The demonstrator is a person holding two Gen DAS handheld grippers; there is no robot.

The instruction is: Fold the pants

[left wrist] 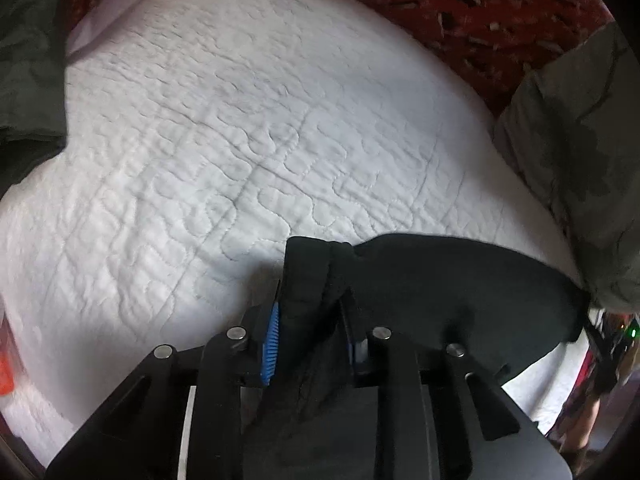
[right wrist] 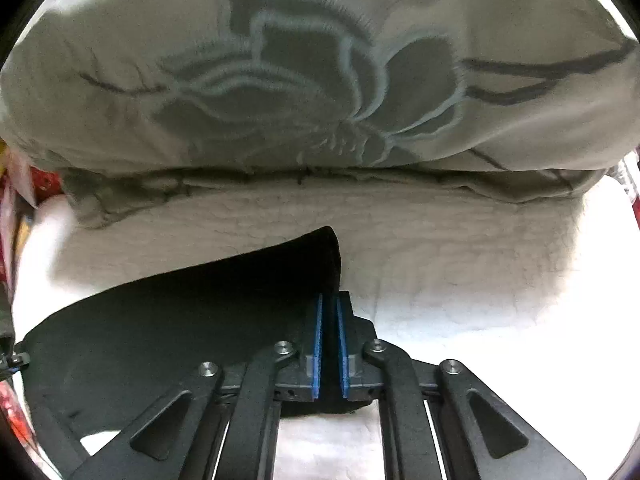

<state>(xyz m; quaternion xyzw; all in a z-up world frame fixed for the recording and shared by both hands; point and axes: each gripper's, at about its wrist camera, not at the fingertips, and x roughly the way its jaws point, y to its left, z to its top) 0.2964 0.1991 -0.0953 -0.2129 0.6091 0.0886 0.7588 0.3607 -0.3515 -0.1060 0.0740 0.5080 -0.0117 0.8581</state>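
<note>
Both grippers, left gripper and right gripper, clamp opposite ends of the black pants stretched above the white quilt near the grey floral pillow; uneven tension could slip the thin edge from the right fingers.

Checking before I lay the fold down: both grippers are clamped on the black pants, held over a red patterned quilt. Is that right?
Not quite. The quilt under the black pants is white; the left wrist view shows red patterned fabric only beyond its far edge. The left gripper and right gripper are both clamped on the pants.
</note>
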